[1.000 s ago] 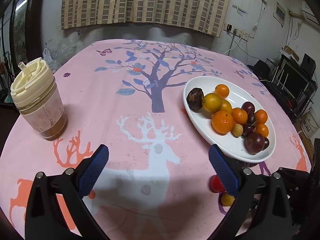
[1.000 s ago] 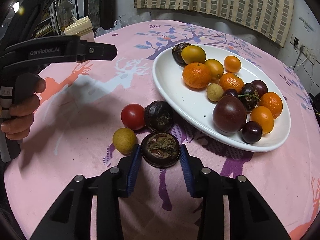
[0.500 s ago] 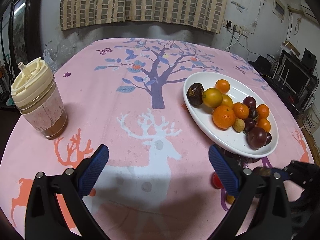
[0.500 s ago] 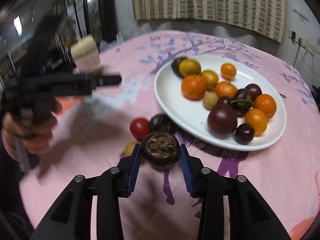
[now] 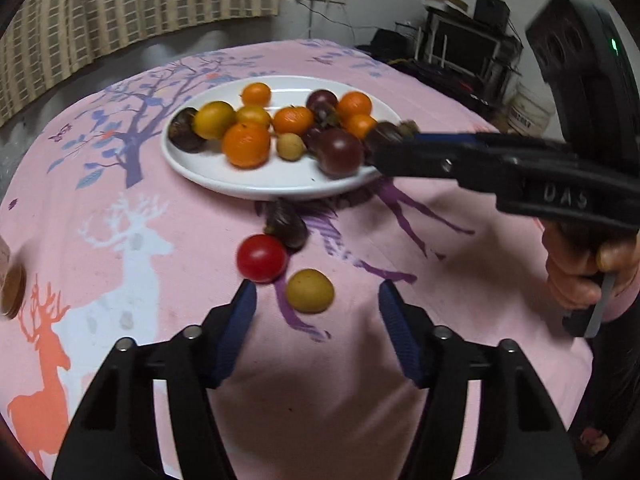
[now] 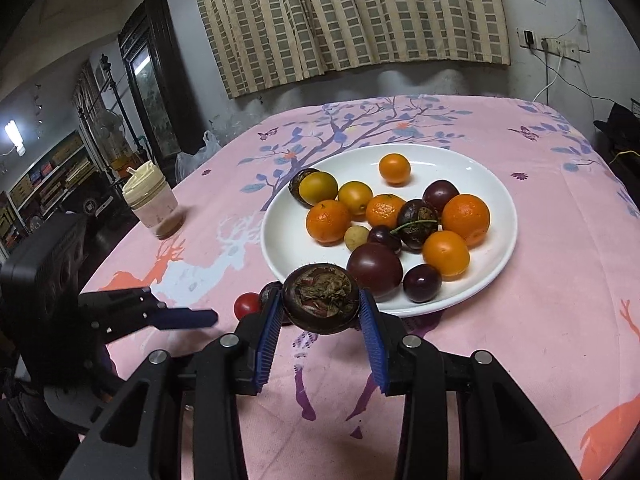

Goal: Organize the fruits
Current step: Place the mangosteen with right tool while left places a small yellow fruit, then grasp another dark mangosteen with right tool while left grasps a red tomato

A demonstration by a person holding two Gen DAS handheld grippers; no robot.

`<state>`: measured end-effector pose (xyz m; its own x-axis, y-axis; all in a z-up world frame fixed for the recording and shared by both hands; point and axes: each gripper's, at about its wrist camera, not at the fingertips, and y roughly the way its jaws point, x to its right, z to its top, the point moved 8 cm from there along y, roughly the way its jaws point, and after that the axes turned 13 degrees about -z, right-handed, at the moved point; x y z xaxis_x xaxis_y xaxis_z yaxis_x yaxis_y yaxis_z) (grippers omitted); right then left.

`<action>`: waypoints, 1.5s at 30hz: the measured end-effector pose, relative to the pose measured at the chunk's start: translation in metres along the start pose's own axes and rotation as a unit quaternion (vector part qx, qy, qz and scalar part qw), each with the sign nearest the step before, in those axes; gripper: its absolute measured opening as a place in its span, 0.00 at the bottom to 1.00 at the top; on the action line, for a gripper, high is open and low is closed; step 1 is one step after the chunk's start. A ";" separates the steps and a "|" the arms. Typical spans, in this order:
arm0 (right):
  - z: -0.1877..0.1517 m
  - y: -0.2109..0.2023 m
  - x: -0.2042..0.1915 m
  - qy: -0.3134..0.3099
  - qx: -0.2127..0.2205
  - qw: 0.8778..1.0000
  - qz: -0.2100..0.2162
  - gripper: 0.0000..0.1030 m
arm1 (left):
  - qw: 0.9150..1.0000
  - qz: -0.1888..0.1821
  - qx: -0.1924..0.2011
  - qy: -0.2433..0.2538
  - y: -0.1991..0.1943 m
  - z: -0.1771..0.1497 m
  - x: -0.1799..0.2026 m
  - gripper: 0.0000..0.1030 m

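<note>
The pink tablecloth (image 6: 540, 280) is carrying the white plate (image 6: 496, 184) piled with oranges and dark fruit, and my right gripper (image 6: 320, 312) is clamping a dark mangosteen (image 6: 320, 298) between its blue pads, holding it just off the cloth at the plate's near rim. My left gripper (image 5: 316, 312) is closing with nothing between its pads, pointing at the yellow fruit (image 5: 310, 290), which is lying on the cloth just beside the red tomato (image 5: 261, 258) and near another dark fruit (image 5: 286, 224), all three in front of the plate
</note>
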<state>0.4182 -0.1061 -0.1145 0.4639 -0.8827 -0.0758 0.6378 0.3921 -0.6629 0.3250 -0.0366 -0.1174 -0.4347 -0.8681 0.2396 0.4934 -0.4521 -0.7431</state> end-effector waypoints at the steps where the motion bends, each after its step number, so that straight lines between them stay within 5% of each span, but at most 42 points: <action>1: 0.000 0.000 0.000 -0.001 0.000 1.000 -0.002 0.38 | 1.000 0.006 -0.004 0.005 0.004 -0.001 0.001 0.53; 7: 0.001 -0.003 0.000 0.000 0.004 1.000 0.001 0.38 | 0.999 0.019 -0.031 -0.009 0.023 -0.004 -0.006 0.35; 13: 0.000 -0.005 -0.002 -0.005 0.005 1.000 0.001 0.38 | 0.999 0.034 -0.026 -0.007 0.025 0.000 -0.009 0.28; 20: 0.006 -0.012 0.004 0.005 0.024 1.000 -0.008 0.38 | 1.000 0.005 -0.010 -0.009 0.011 0.002 -0.002 0.27; 25: 0.043 -0.014 0.039 0.062 0.111 0.989 -0.078 0.38 | 0.999 0.018 0.046 -0.021 -0.010 0.050 -0.014 0.27; 32: 0.073 0.040 0.076 0.099 0.091 0.985 -0.109 0.39 | 0.993 0.045 0.090 -0.057 0.016 0.134 -0.049 0.27; 33: 0.073 0.043 0.078 0.099 0.092 0.985 -0.110 0.44 | 0.993 0.052 0.089 -0.059 0.022 0.139 -0.052 0.29; 34: 0.072 0.042 0.079 0.102 0.090 0.984 -0.111 0.57 | 0.992 0.070 0.088 -0.062 0.025 0.141 -0.058 0.48; 35: 0.070 0.038 0.079 0.105 0.092 0.984 -0.108 0.59 | 0.990 0.084 0.091 -0.063 0.023 0.141 -0.062 0.78; 36: 0.069 0.030 0.075 0.107 0.097 0.985 -0.095 0.59 | 0.987 0.099 0.107 -0.065 0.014 0.140 -0.067 0.88; 41: 0.064 -0.005 0.033 0.082 0.114 0.990 -0.021 0.59 | 0.975 0.135 0.159 -0.079 -0.034 0.130 -0.085 0.95; 45: 0.042 -0.001 -0.016 0.065 0.033 0.991 0.109 0.59 | 0.964 0.153 0.177 -0.127 -0.058 0.101 -0.110 0.95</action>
<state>0.4360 -0.0819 -0.0816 0.5149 -0.7993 -0.3097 0.5719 0.5894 -0.5705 0.4202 0.0641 -0.0378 -0.0513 -0.9737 0.2219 0.8147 -0.1694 -0.5545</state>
